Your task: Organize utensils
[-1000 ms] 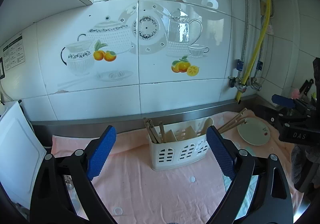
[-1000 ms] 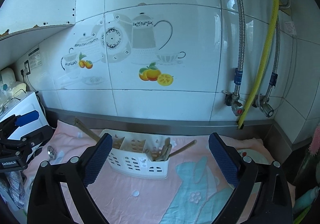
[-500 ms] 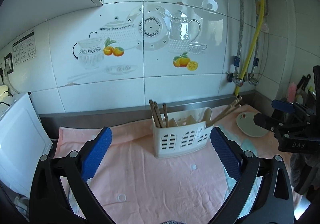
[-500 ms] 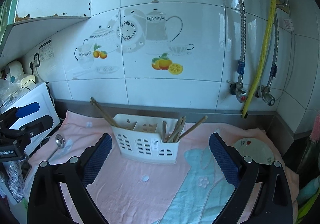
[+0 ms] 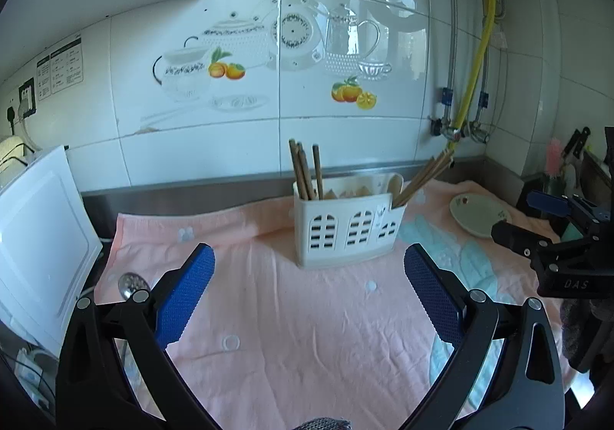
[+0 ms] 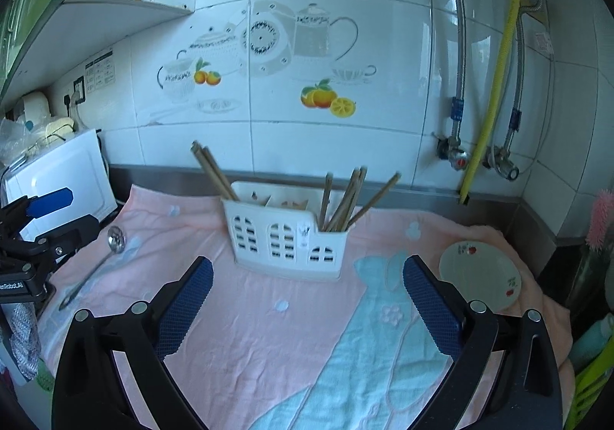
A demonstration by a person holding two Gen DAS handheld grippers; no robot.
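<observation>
Right wrist view: your right hand-held gripper [image 6: 307, 290] and left hand-held gripper [image 5: 309, 278] both hang spread, empty, near the white caddy [image 6: 288, 238]; a ladle [image 6: 96, 261] lies far left.

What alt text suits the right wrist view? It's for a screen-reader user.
A white utensil caddy holding wooden chopsticks stands on a pink towel, framed by the open, empty right gripper. A metal ladle lies left, a small plate right.
</observation>
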